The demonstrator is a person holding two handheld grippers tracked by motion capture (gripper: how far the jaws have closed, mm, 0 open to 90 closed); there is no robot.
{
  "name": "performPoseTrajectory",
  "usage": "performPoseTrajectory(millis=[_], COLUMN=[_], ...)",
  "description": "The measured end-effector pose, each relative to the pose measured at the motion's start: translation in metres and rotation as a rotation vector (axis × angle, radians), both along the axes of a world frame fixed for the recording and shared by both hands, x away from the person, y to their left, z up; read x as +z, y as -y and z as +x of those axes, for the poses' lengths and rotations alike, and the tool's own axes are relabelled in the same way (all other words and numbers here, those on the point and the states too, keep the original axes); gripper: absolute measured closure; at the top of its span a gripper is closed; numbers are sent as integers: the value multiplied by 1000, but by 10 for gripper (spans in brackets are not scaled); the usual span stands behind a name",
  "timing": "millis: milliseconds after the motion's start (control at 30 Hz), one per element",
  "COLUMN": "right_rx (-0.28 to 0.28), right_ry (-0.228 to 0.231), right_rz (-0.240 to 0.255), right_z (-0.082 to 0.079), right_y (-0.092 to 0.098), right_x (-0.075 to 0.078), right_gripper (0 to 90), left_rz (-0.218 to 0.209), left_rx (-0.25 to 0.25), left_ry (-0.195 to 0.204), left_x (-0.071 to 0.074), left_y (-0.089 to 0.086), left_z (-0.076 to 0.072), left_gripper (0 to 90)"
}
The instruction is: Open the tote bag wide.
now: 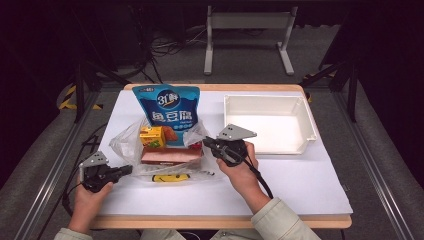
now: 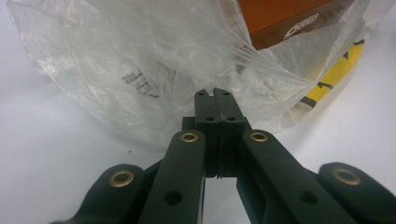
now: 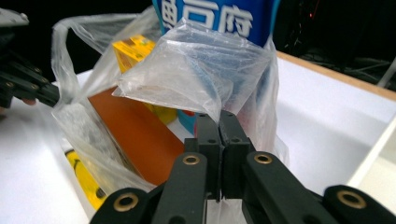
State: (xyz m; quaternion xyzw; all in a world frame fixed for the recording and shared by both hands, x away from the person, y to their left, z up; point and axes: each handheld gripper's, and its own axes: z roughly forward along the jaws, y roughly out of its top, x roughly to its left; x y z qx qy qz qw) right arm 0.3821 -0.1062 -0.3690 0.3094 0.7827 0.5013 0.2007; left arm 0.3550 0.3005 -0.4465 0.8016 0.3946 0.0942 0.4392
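Both sets of tongs are clamped on the clear plastic bag [image 1: 150, 150] now. The left tongs [image 2: 214, 95] pinch a fold of film at one edge, jaws pressed together on it. The right tongs [image 3: 219, 122] have the opposite edge, jaws together on a bunched peak of plastic.

The bag lies on the desk [image 1: 300, 180] between the two tongs, mouth slack. Inside it sit a brown box [image 3: 135, 135] and a yellow carton [image 3: 133, 51] just ahead of the right tongs, with a blue pouch [image 1: 170, 105] standing upright beyond them. The white tray [image 1: 270, 122] waits off to the right tongs' outer side.

Here's the risk as I read it: this film is thin and slippery. Pull the two edges apart too hard and it could tear or slide out of a pinch. Lift unevenly and the box may shift, tipping that tall pouch over. Either grip looks shallow, so a sudden tug is the danger.
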Motion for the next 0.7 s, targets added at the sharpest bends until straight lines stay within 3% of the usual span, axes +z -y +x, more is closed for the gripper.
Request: performPoseTrajectory(millis=[700], right_rx=[-86], right_ry=[-128], right_rz=[-70], right_z=[14], right_y=[22], right_x=[-46], right_gripper=[890], left_rz=[-6], left_rx=[21], left_ry=[16], left_x=[0], left_y=[0], left_z=[1], left_gripper=[897])
